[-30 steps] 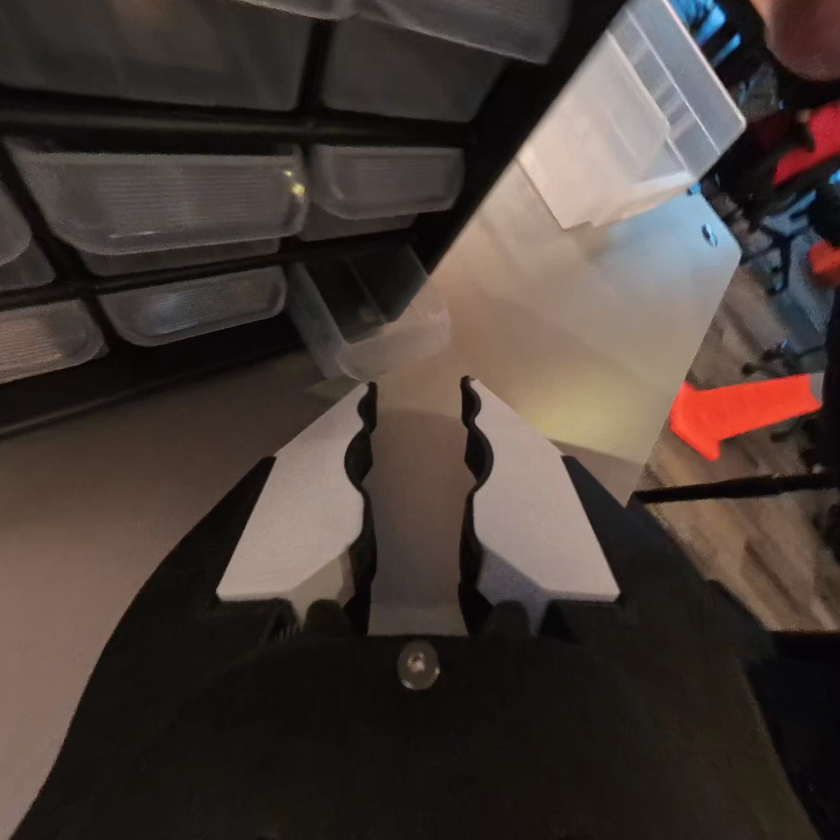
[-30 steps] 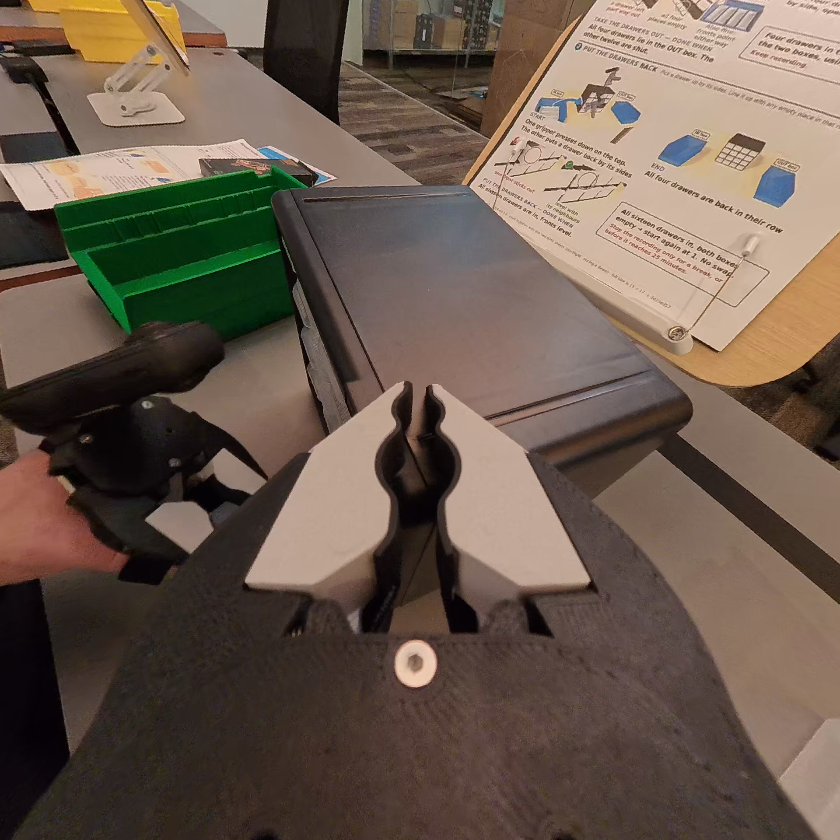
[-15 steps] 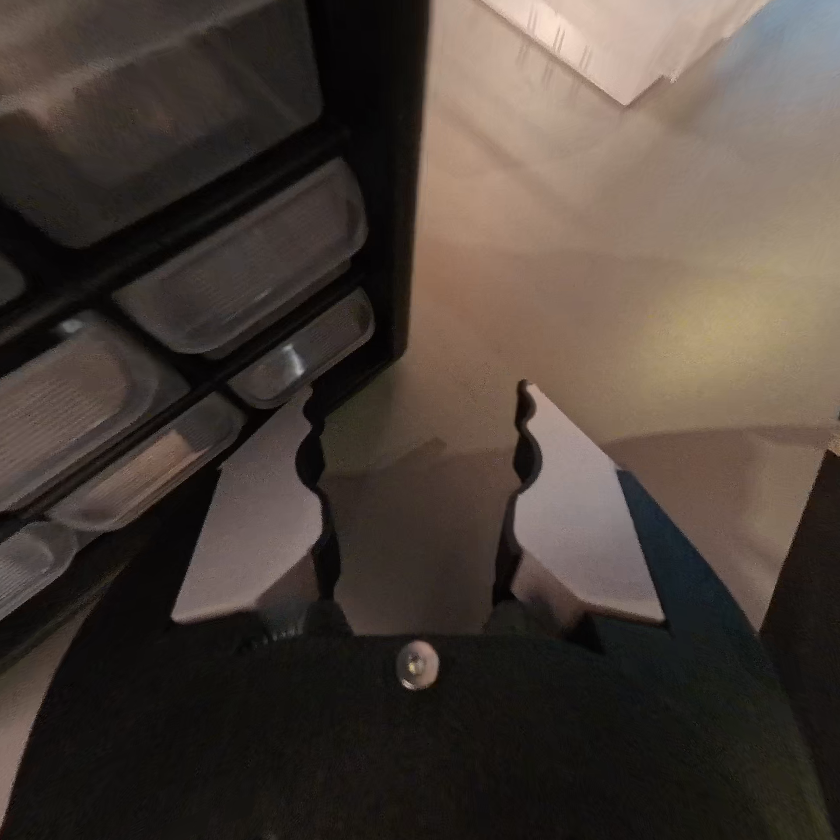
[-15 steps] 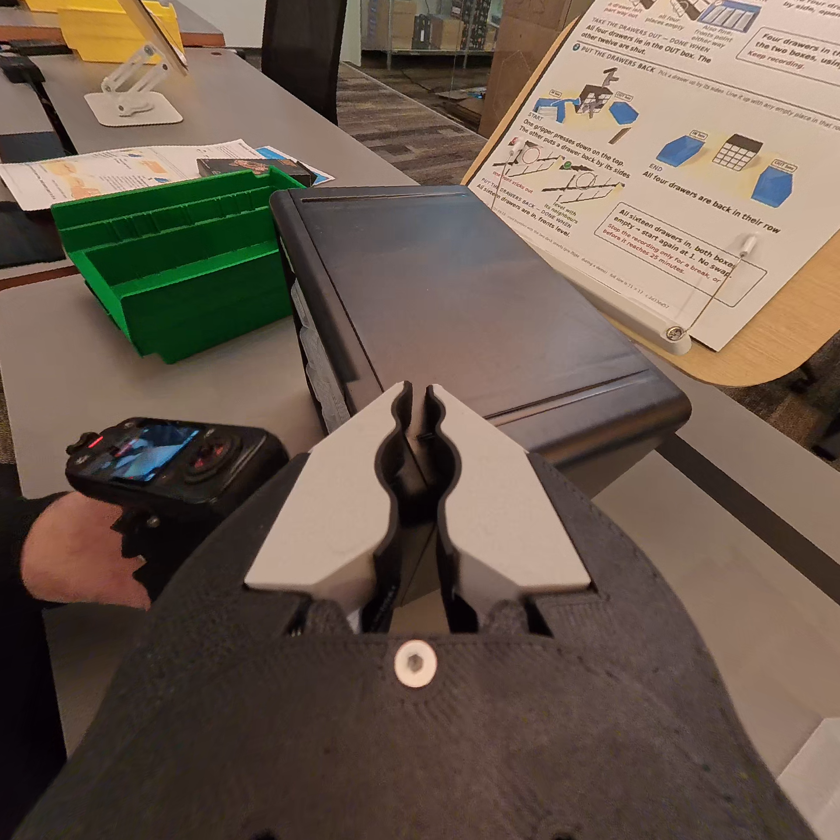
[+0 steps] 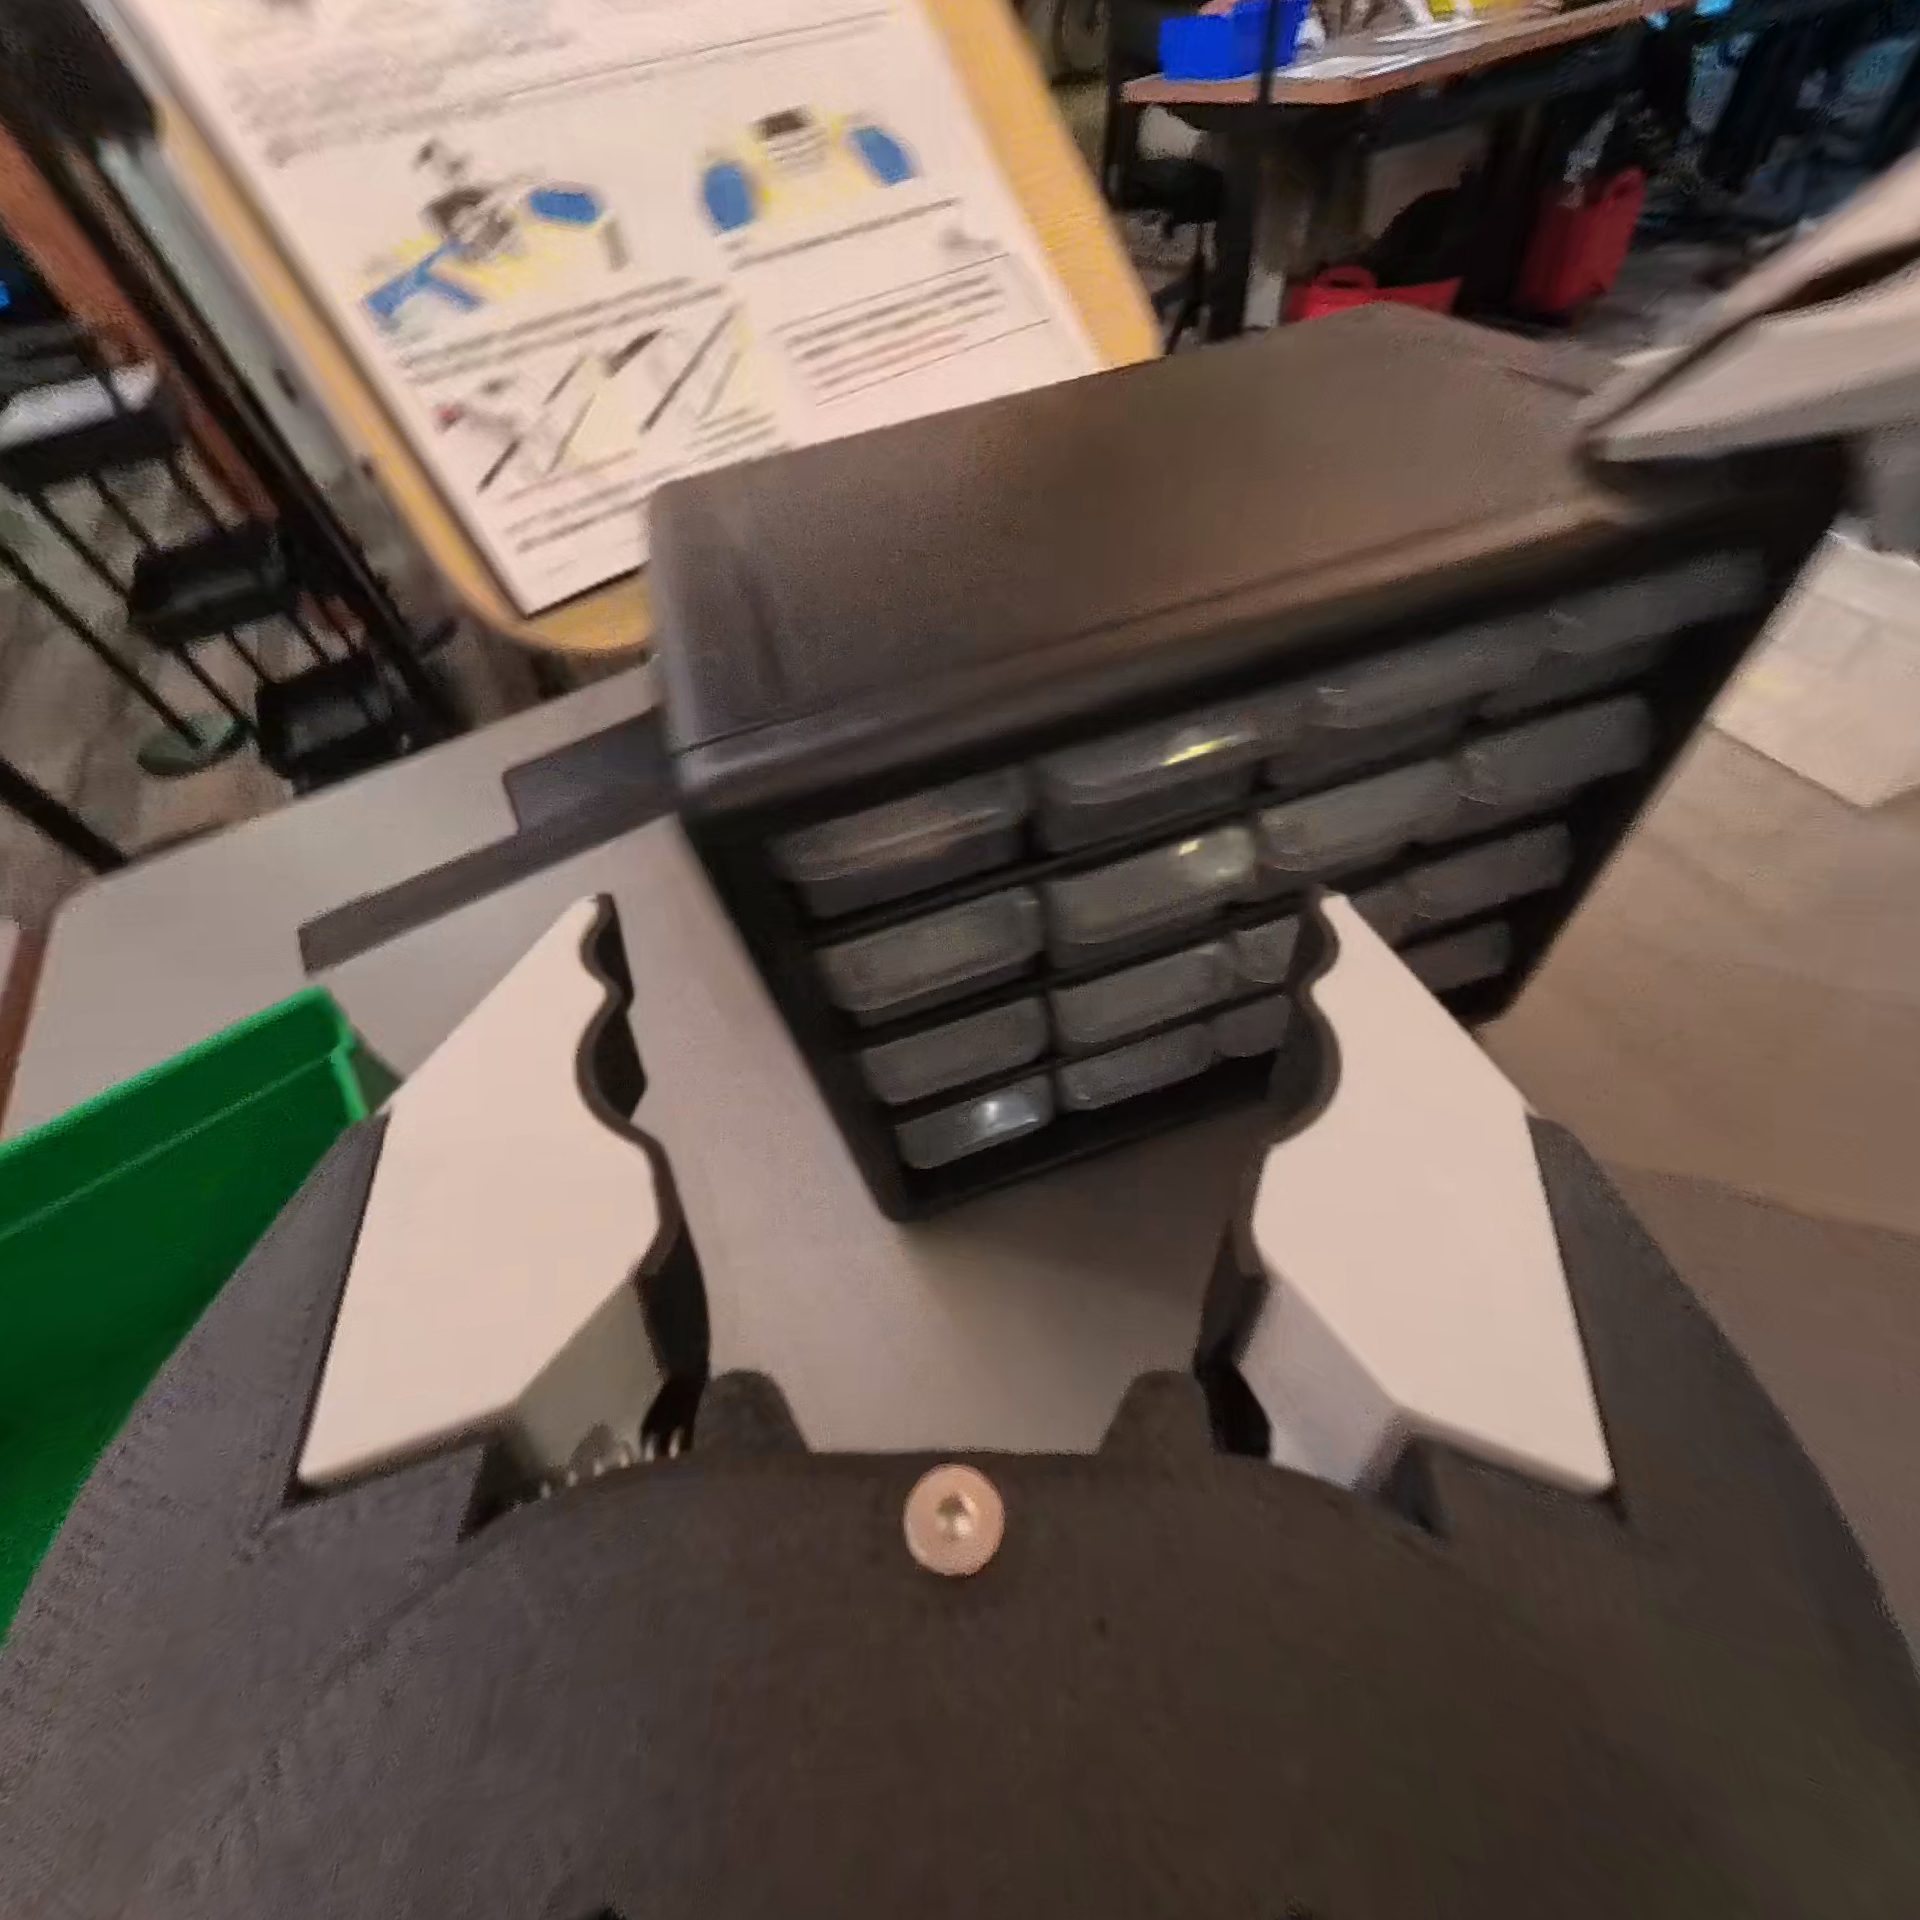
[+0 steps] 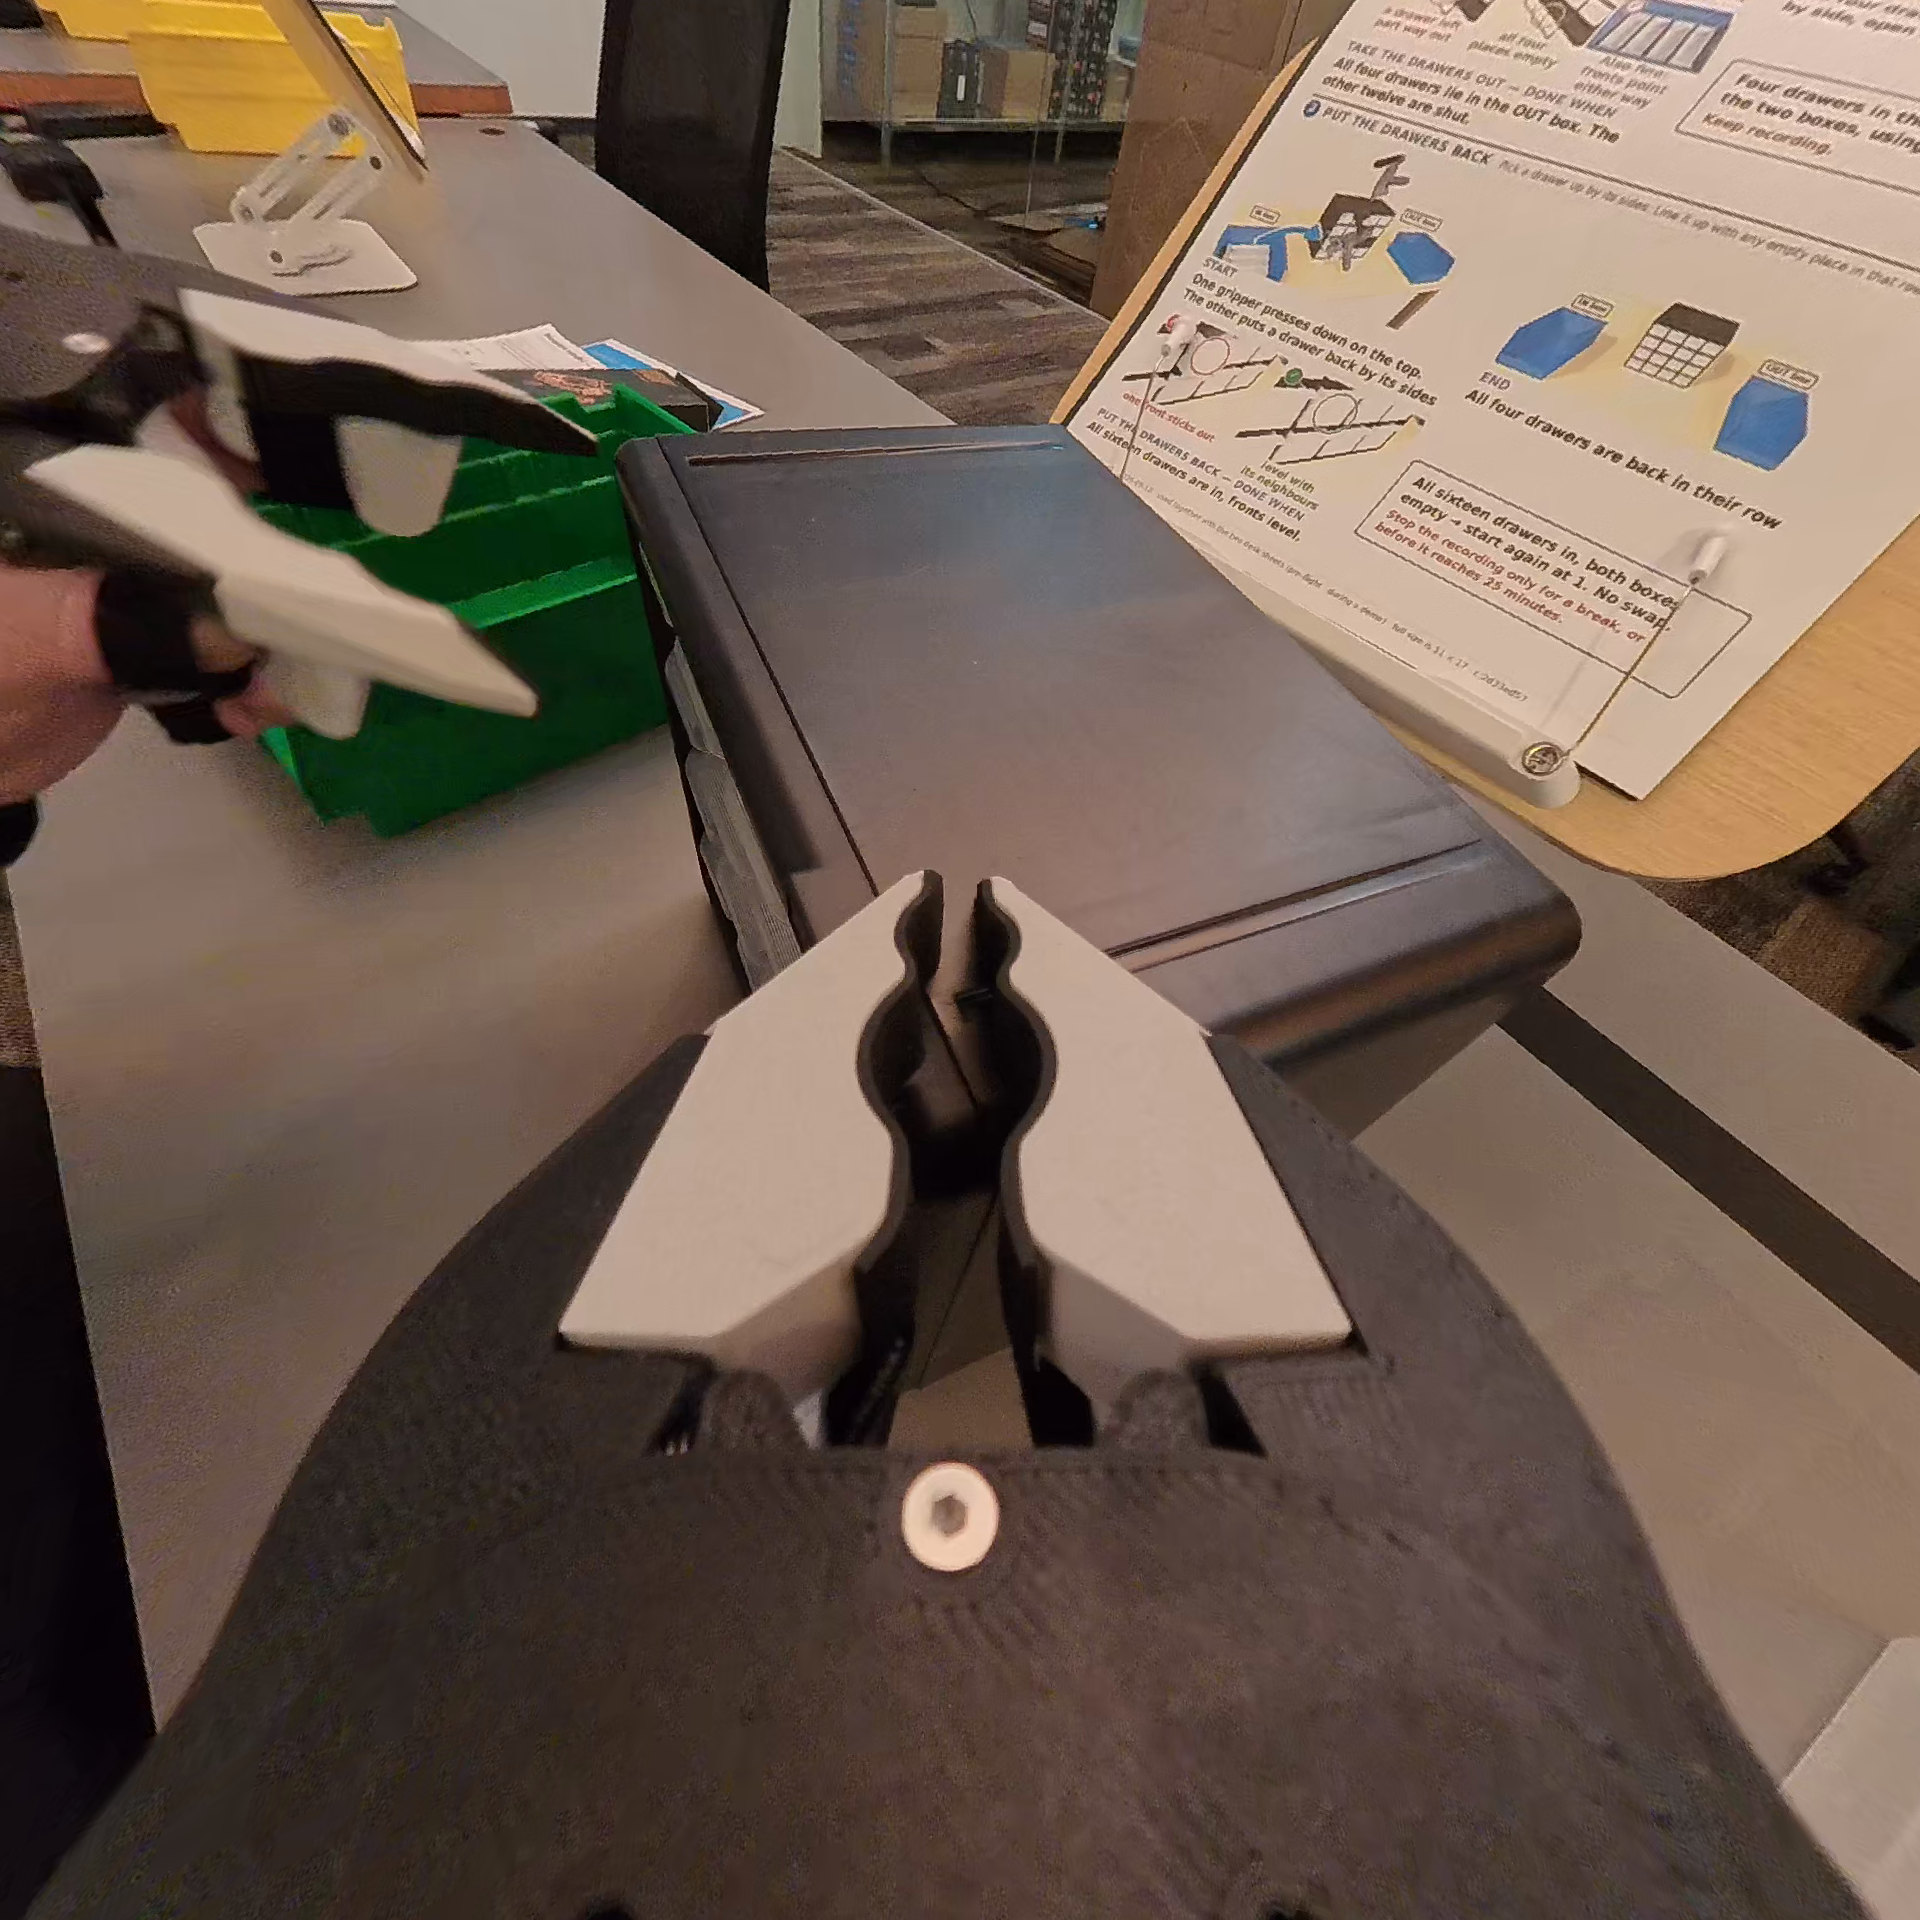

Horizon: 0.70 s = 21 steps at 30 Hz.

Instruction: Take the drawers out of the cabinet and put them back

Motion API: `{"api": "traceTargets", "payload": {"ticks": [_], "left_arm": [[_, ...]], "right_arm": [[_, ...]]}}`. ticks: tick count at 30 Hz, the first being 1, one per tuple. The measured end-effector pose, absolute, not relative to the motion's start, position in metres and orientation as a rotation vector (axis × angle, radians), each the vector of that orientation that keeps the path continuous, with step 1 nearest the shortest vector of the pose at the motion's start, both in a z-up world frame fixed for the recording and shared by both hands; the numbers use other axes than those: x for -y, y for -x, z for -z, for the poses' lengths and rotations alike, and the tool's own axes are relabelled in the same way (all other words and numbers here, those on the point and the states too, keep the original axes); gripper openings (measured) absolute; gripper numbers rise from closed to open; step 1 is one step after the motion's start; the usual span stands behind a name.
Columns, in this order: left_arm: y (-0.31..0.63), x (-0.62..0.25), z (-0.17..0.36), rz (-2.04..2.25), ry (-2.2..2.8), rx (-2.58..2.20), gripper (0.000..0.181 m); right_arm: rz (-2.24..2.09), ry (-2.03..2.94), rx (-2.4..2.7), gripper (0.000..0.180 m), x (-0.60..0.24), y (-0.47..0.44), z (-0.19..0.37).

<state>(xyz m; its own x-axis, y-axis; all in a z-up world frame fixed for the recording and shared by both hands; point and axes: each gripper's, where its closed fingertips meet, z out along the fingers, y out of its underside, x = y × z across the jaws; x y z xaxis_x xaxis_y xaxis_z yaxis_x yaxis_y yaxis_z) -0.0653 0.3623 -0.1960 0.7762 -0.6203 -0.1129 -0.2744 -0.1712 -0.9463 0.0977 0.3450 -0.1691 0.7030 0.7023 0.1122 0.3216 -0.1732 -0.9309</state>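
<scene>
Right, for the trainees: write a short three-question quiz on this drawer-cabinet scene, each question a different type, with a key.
1. True or false: the left tool is open and empty.
2. The green bin stands: A) on top of the black drawer cabinet; B) beside the cabinet on the grey table; C) on the floor.
3. Which tool has its tips over the cabinet's top?

Key: 1 true; 2 B; 3 the right tool.

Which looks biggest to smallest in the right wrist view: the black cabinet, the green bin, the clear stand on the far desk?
1. black cabinet
2. green bin, partly hidden by the left gripper
3. clear stand, though it sits farthest off, so its true size is unsure
</scene>
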Motion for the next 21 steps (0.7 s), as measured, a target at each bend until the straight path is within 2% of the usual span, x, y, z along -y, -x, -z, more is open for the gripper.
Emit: {"api": "traceTargets", "payload": {"ticks": [4,8,12,16,21], "left_arm": [[0.07,-0.393,0.22,0.718,1.899,-0.651,0.131],[0.043,-0.388,0.234,0.9,1.893,-0.764,0.126],[0.031,-0.379,0.237,0.84,1.936,-0.78,0.151],[0.031,-0.37,0.241,0.766,1.976,-0.803,0.14],[0.019,-0.351,0.241,0.782,1.973,-0.83,0.139]], "right_arm": [[-0.415,1.778,0.806,0.005,-0.345,-0.098,0.169],[-0.404,1.779,0.798,0.005,-0.345,-0.098,0.169],[-0.413,1.79,0.796,0.006,-0.345,-0.099,0.169],[-0.419,1.815,0.79,0.008,-0.346,-0.108,0.169],[-0.402,1.847,0.781,0.011,-0.347,-0.127,0.169]]}}
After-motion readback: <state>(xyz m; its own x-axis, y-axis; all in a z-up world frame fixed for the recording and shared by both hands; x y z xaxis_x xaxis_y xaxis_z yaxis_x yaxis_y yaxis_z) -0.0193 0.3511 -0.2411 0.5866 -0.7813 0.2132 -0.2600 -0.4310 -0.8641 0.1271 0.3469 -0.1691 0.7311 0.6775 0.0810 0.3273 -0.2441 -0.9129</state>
